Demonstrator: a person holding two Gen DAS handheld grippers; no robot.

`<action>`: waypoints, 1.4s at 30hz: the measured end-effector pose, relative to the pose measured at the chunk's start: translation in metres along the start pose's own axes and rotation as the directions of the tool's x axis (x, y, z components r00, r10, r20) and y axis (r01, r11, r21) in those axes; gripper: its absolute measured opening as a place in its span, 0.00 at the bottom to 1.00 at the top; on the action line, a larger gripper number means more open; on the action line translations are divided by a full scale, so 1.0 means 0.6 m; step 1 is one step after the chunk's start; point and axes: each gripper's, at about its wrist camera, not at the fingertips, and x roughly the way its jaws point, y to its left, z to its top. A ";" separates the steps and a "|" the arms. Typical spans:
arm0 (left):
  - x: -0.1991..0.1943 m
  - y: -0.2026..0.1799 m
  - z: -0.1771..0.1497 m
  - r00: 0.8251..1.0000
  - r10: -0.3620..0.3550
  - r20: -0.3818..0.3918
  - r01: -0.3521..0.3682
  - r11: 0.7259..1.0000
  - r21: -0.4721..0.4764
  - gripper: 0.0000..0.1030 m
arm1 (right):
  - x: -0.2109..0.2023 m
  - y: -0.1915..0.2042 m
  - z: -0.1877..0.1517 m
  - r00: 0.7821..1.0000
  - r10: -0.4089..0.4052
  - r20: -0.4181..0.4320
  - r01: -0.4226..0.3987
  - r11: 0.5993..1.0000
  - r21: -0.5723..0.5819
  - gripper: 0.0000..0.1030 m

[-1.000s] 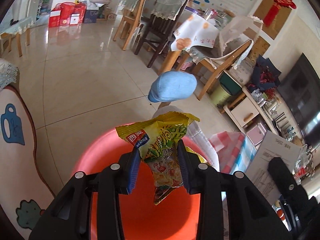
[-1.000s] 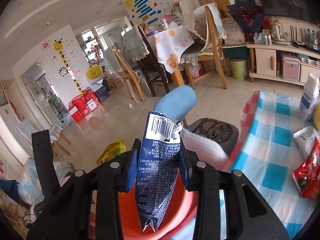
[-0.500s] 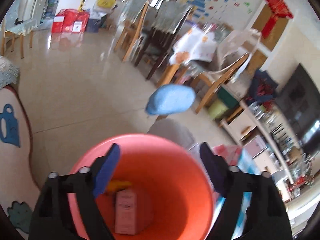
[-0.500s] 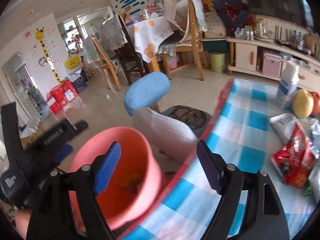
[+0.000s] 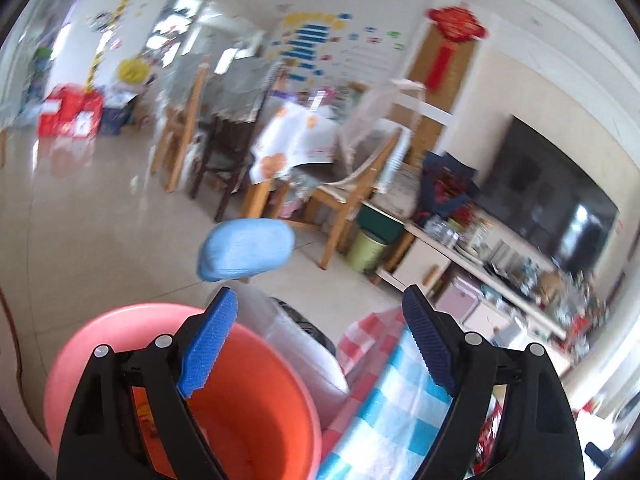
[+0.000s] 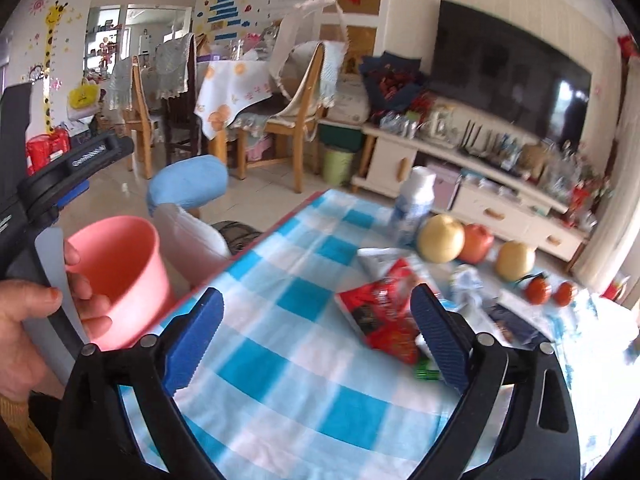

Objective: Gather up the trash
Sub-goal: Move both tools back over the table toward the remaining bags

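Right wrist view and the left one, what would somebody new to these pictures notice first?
Probably the pink bucket, standing off the near-left corner of the table beside the blue checked tablecloth. Next, the red snack packet lying mid-table, just ahead of the right gripper, whose blue fingers are opening with nothing between them. Behind it, round yellow fruit and a white bottle sit near the far edge.

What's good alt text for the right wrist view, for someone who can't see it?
The right gripper, jaws opening and empty, points at a blue-checked tablecloth strewn with a red snack wrapper, fruit and a white bottle. At left, a hand holds the other gripper beside a pink bucket off the table edge.
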 end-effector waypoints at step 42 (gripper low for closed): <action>-0.059 -0.348 -0.263 0.888 -0.204 -0.413 0.416 0.738 0.530 0.82 | -0.036 -0.405 -0.165 0.999 -0.037 0.031 0.021 0.908 0.418 0.96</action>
